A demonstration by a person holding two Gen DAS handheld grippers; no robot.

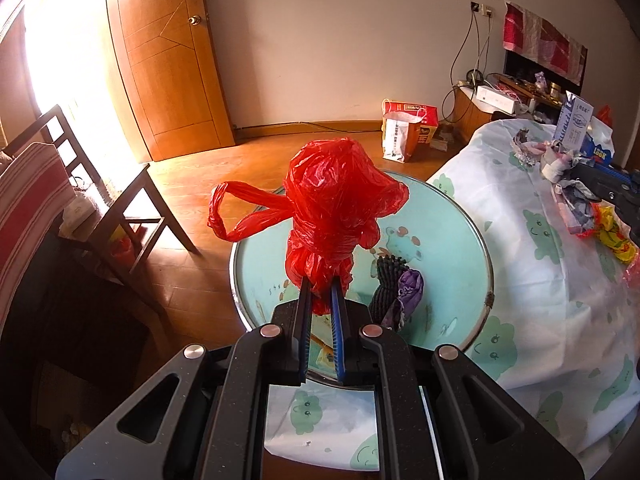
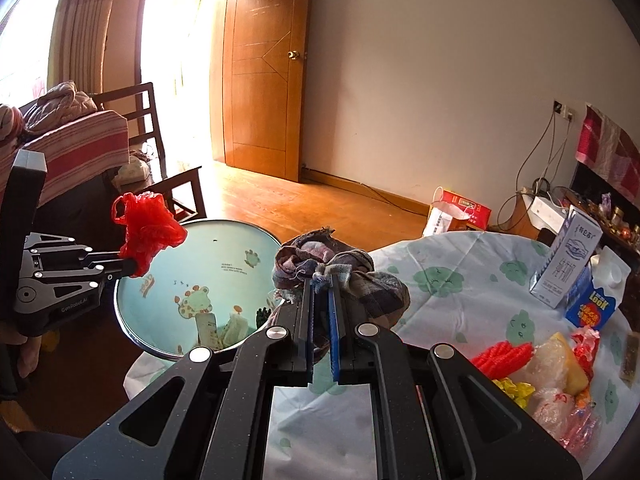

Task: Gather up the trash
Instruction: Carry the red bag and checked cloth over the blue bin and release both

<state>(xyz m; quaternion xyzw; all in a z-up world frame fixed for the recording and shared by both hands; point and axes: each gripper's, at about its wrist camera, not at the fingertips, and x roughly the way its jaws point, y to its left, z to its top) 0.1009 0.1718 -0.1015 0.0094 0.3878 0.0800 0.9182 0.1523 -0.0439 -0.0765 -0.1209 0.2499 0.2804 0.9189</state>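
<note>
Two grippers are in view, the left gripper (image 2: 134, 266) and the right gripper (image 2: 322, 280), holding one red plastic bag (image 1: 332, 208) and one checked rag (image 2: 340, 270). There is one round basin (image 2: 132, 332), and two cartons on the table: one white carton (image 2: 568, 256) and one blue carton (image 2: 594, 300). One wooden door (image 2: 262, 80) and one dark chair (image 1: 120, 200) can be counted.

Left gripper (image 1: 320, 292): black linkage frame, two narrow fingers, one black and one with a blue pad, drawn close together and clamped on a red plastic bag (image 1: 332, 208), which stands up beyond the tips. In the right wrist view it reaches in from the left edge, fingers roughly level. Right gripper (image 2: 322, 292): same build, fingers near-parallel and closed tight on a bunched checked cloth (image 2: 340, 272), held at the tips.
</note>
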